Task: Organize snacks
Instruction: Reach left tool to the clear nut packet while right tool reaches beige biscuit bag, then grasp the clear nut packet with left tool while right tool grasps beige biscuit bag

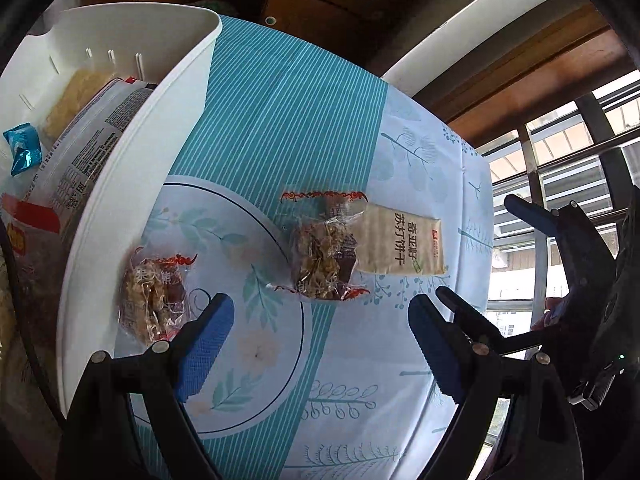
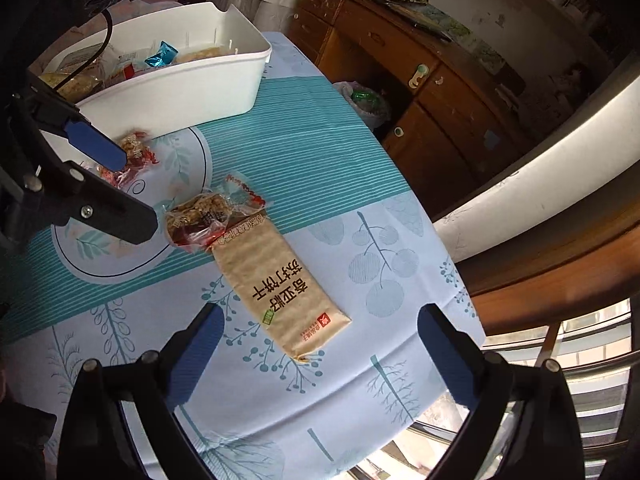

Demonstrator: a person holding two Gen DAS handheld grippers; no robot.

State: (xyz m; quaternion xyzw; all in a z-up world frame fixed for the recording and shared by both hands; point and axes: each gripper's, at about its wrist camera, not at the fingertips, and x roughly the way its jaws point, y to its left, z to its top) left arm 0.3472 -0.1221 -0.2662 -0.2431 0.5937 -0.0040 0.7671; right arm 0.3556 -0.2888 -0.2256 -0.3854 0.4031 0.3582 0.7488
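Left wrist view: left gripper (image 1: pixel 320 344) with black arms and blue pads spread wide, nothing between them, hanging above the blue-and-white patterned tablecloth (image 1: pixel 280 120). Clear-wrapped brown nut snack (image 1: pixel 154 304) just beside the left pad, touching the white plastic bin (image 1: pixel 152 128) wall. Second clear-wrapped brown snack (image 1: pixel 326 252) mid-cloth, overlapping one end of the beige cracker packet (image 1: pixel 400 242). Blue foil sweet (image 1: pixel 22 148) and other packets inside the bin. Right gripper (image 1: pixel 480 264) at the right edge.

Right wrist view: right gripper (image 2: pixel 320 360) released, jaws wide, empty, above the beige cracker packet (image 2: pixel 276 288) lying flat on the tablecloth (image 2: pixel 400 340). Second snack (image 2: pixel 204 216) resting on the packet's far end. Left gripper (image 2: pixel 120 192) near the first snack (image 2: pixel 136 148), bin (image 2: pixel 180 88) behind. Wooden cabinet (image 2: pixel 420 92) beyond the table.
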